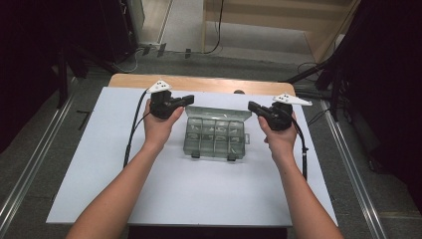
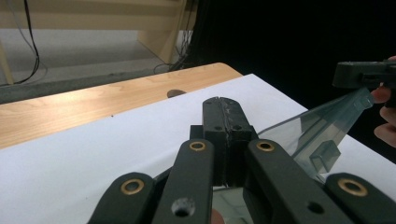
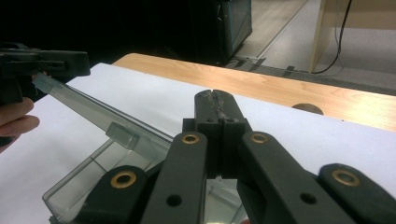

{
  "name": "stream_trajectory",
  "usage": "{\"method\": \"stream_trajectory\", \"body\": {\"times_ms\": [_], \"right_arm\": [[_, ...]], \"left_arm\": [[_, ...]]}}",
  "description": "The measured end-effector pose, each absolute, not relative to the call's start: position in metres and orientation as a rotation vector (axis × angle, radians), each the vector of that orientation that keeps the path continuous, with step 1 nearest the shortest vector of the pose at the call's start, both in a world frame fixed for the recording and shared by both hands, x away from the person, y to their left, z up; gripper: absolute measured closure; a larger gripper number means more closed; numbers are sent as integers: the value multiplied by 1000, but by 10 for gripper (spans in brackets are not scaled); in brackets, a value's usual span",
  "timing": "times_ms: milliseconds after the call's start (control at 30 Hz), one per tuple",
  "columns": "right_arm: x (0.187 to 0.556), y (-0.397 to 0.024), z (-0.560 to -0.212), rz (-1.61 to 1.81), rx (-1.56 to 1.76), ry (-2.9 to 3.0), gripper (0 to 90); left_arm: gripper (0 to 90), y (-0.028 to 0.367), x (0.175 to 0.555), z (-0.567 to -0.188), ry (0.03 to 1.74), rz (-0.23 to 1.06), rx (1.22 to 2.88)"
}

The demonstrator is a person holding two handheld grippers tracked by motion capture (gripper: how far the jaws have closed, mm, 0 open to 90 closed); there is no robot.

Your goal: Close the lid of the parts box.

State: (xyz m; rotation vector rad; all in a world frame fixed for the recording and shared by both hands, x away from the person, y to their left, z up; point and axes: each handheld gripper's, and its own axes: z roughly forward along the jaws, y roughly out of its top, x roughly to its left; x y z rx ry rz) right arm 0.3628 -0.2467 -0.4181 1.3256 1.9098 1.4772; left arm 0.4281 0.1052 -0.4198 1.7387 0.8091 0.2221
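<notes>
Clear compartment box (image 1: 215, 135) sits mid-worktop (image 1: 99, 164), lid (image 1: 217, 113) raised (tilted back); left gripper (image 1: 188, 100) and right gripper (image 1: 252, 106) flank it, fingers fully closed, holding nothing.

Contents of the clear plastic box (image 1: 215, 133) too small to tell, both forearms cut off at the bottom edge, box lid (image 2: 322, 126) part hidden behind the left gripper (image 2: 223, 105)

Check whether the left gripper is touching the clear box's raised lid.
Cannot tell. In the right gripper view the left gripper overlaps the lid corner, without plain contact or gap; the high view is too small to settle it.
</notes>
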Motion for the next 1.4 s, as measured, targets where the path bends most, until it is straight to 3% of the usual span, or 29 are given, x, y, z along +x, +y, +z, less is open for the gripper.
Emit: {"method": "stream_trajectory", "body": {"times_ms": [1400], "right_arm": [[298, -228, -464, 1393, 1228, 1963, 900]], "left_arm": [[900, 115, 357, -459, 723, 273, 1737]]}}
